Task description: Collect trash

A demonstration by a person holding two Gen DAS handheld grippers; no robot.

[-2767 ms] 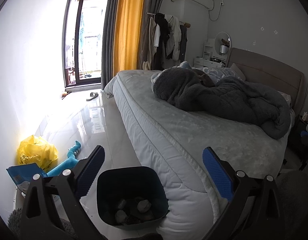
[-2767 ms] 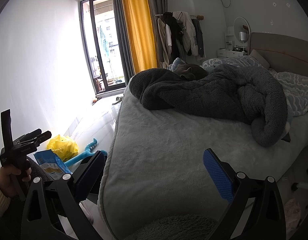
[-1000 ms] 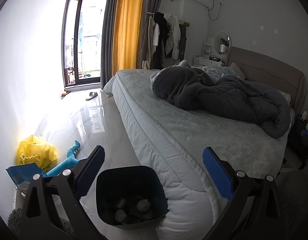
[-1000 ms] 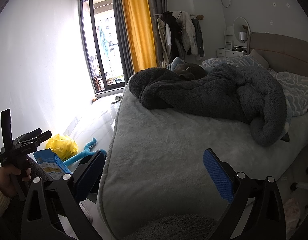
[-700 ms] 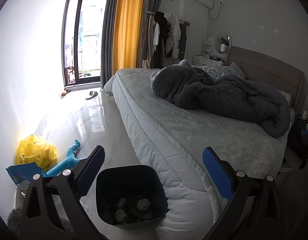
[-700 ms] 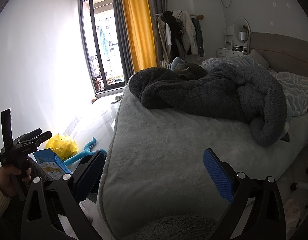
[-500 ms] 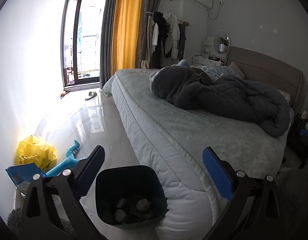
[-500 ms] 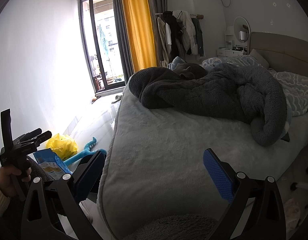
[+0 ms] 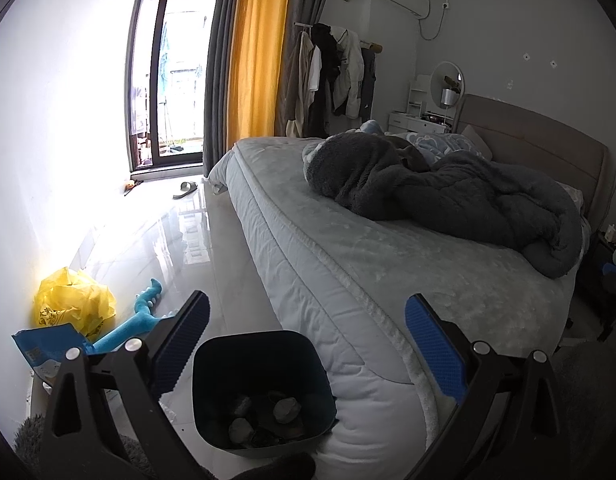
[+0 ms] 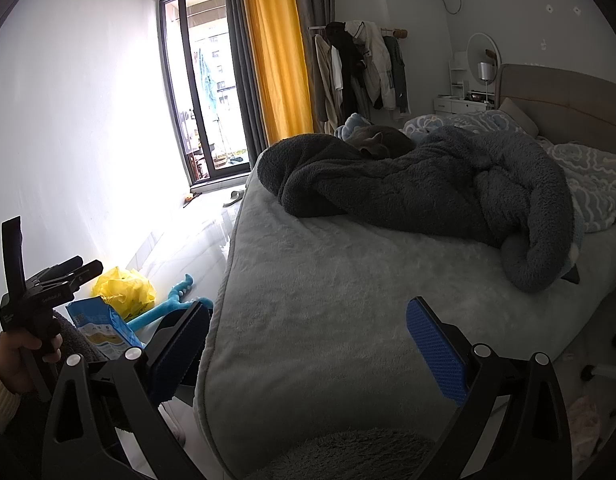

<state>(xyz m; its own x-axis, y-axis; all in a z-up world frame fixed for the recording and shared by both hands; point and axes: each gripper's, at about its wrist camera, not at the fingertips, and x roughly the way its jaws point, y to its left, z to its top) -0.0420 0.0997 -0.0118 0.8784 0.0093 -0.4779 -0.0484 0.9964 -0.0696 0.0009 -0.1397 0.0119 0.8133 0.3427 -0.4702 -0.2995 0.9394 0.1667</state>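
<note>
In the left wrist view, the left gripper (image 9: 306, 344) is held with its fingers wide apart and nothing between them. Directly below the gap, at the bottom centre of the frame, a dark trash bin (image 9: 264, 344) is seen on the glossy floor (image 9: 196, 248), just beside the corner of the bed (image 9: 347, 264). Several crumpled grey lumps of trash (image 9: 286, 409) lie at the bin's bottom. At the lower left of the frame, against the wall, a yellow plastic bag (image 9: 74, 300), a blue packet (image 9: 48, 346) and a teal toy (image 9: 138, 320) are gathered on the floor.

In the right wrist view, the right gripper (image 10: 308, 346) is likewise spread open and empty, aimed over the bed, where a dark grey blanket (image 10: 427, 192) is heaped at centre right. At the far left edge, the left hand (image 10: 18, 360) is seen gripping its tool's handle. Whether the bin appears here cannot be told.
</note>
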